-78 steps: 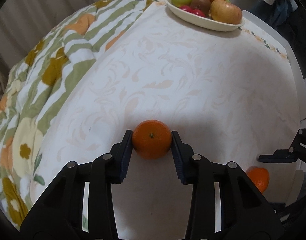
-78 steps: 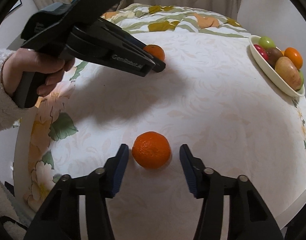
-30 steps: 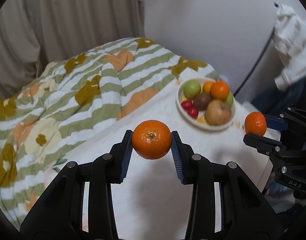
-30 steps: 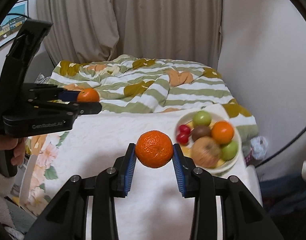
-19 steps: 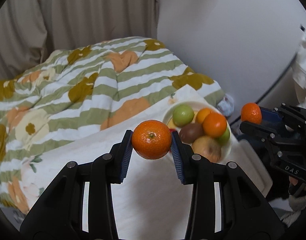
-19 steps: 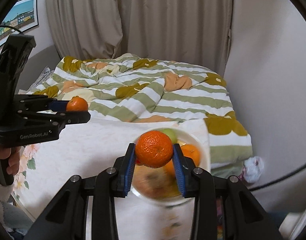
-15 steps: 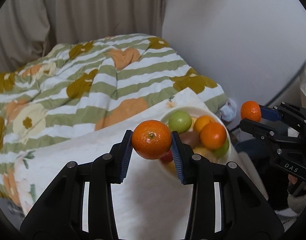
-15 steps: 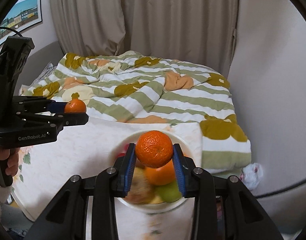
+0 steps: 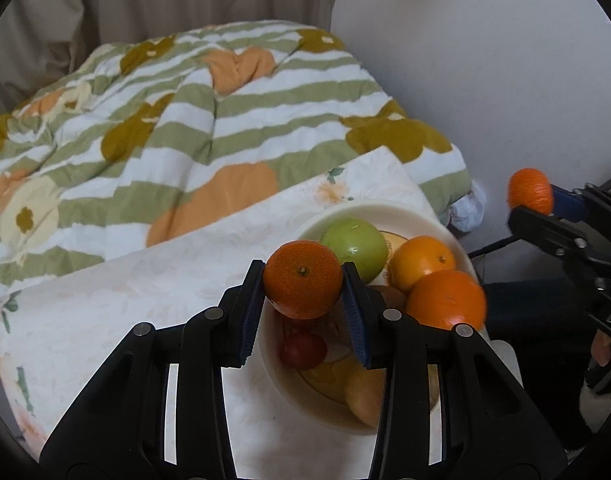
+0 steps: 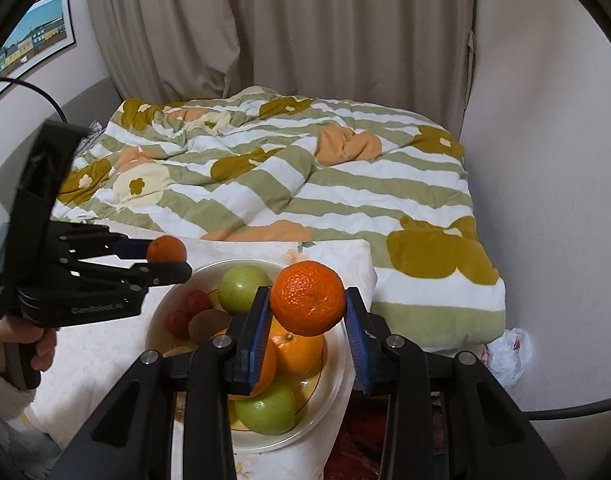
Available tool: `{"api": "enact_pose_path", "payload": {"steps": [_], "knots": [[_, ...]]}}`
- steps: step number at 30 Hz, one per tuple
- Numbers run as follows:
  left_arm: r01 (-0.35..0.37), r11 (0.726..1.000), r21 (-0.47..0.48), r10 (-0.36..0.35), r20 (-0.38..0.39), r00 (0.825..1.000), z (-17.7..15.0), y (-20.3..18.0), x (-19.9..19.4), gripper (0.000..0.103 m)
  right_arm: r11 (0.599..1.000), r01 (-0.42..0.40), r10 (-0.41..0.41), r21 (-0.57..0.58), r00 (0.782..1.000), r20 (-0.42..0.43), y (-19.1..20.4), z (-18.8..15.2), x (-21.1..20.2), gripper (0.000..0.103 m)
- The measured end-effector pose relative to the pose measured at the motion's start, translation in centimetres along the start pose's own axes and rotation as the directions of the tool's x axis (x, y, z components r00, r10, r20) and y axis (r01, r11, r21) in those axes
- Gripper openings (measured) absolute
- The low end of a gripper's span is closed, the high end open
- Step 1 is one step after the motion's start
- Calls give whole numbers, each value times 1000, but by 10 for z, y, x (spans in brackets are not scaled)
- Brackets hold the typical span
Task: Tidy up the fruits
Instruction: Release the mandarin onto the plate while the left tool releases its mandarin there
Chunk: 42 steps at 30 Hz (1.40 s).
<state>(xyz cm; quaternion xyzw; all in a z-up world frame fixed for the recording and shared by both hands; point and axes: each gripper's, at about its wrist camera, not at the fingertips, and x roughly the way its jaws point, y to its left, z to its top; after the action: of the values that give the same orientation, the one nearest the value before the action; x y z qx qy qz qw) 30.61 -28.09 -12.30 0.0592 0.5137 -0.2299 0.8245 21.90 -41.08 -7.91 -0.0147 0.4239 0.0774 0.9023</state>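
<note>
My left gripper [image 9: 302,290] is shut on a mandarin [image 9: 302,289], held just above the near-left part of the white fruit bowl [image 9: 365,210]. In the right wrist view that gripper [image 10: 167,258] hangs at the bowl's left rim with its mandarin [image 10: 166,249]. My right gripper [image 10: 308,298] is shut on a second mandarin [image 10: 308,298] over the right side of the bowl [image 10: 337,364]; the left wrist view shows it [image 9: 530,199] to the right of the bowl. The bowl holds green apples [image 10: 243,288], oranges [image 9: 445,300], red fruits [image 10: 187,312] and a kiwi.
The bowl stands near the far corner of a table under a pale floral cloth [image 9: 125,312]. Behind it lies a bed with a striped flowered duvet [image 10: 305,184], curtains beyond and a wall to the right. A hand [image 10: 33,344] grips the left tool's handle.
Both grippers have carried their mandarins forward and down over the bowl. The bowl now sits directly under the fingers in both views and looks much larger.
</note>
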Motion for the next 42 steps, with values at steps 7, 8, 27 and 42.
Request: {"api": "enact_pose_path", "payload": {"steps": [7,8,27,42], "knots": [[-6,1000,22,7,-43,999,0,1,15,45,999,2,-1,37,1000,-27,-12,-2,11,33],[-8,1000,23,10,-48,999,0,1,15,45,999,1,0,42,1000,-29,-12,-2,12,33],[-108,994,-24,109,27,994,-16,22,-35,103,999,-49,49,-12,998,-38,-5,10,16,33],[-256,953,-162,259,-2,966,-77,56,-70,103,979,-195,183,-58,969,-165,-5,23,74,33]]}}
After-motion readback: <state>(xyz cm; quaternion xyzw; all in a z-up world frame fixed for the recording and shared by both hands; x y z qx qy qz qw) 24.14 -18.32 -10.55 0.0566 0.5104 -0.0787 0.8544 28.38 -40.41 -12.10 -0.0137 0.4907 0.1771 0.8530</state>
